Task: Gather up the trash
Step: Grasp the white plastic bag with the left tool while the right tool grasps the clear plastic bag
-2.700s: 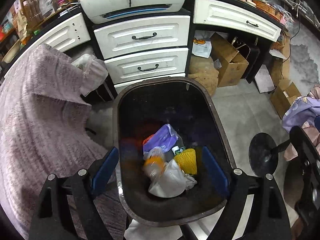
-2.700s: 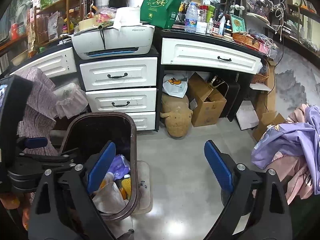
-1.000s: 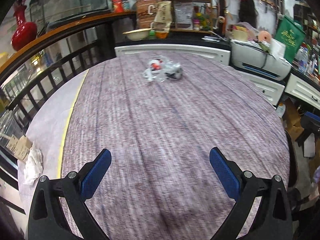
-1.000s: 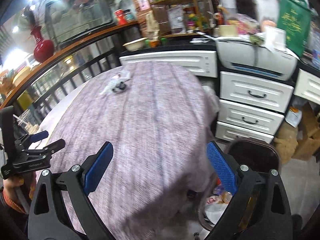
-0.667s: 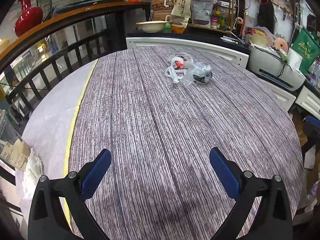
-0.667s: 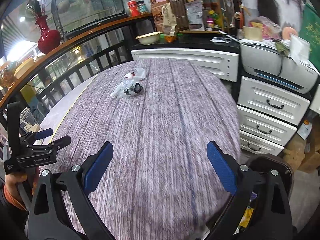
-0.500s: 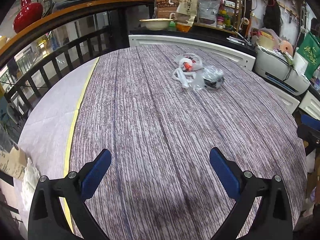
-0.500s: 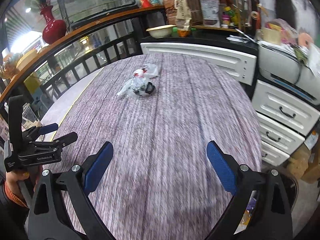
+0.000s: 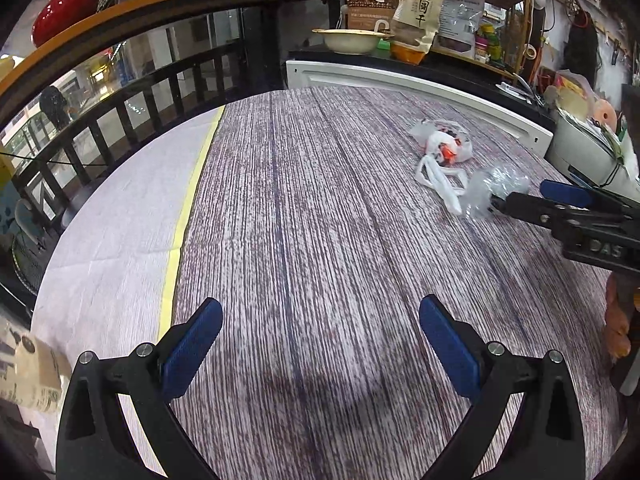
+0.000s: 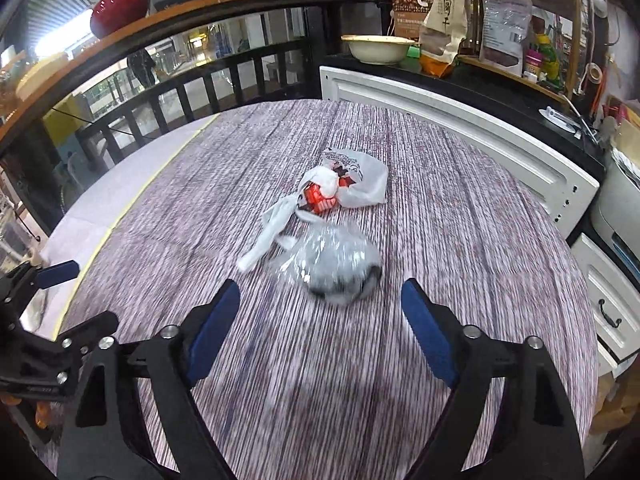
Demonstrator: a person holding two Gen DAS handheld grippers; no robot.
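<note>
Purple-grey woven cloth covers the round table (image 10: 460, 216), and every place below is given from that table. Behind its far edge runs a white cabinet front (image 10: 460, 128) with a cream bowl (image 10: 378, 49) and snack packets on the dark counter above it; a black railing (image 10: 192, 92) curves round the far left, with a red vase (image 10: 118, 2) on the wooden rail. Nothing lies on the cloth between the trash and either tool.

On the far-right part of the table sit two pieces of trash, touching: a crumpled clear plastic bag (image 10: 334, 264) holding something dark, blurred and hard to make out, and behind it a white plastic bag with red wrapper inside (image 10: 340, 188), its loose handles trailing left.

The right hand-held gripper (image 10: 320, 320) hovers just before the clear bag, jaws spread wide, gripping nothing; in the left wrist view it (image 9: 520, 198) reaches in from the right edge, partly cut off, its tip at the clear bag (image 9: 490, 190). The left hand-held gripper (image 9: 320, 334) hangs over the near middle of the table, well apart from the trash, jaws also wide and holding nothing.
</note>
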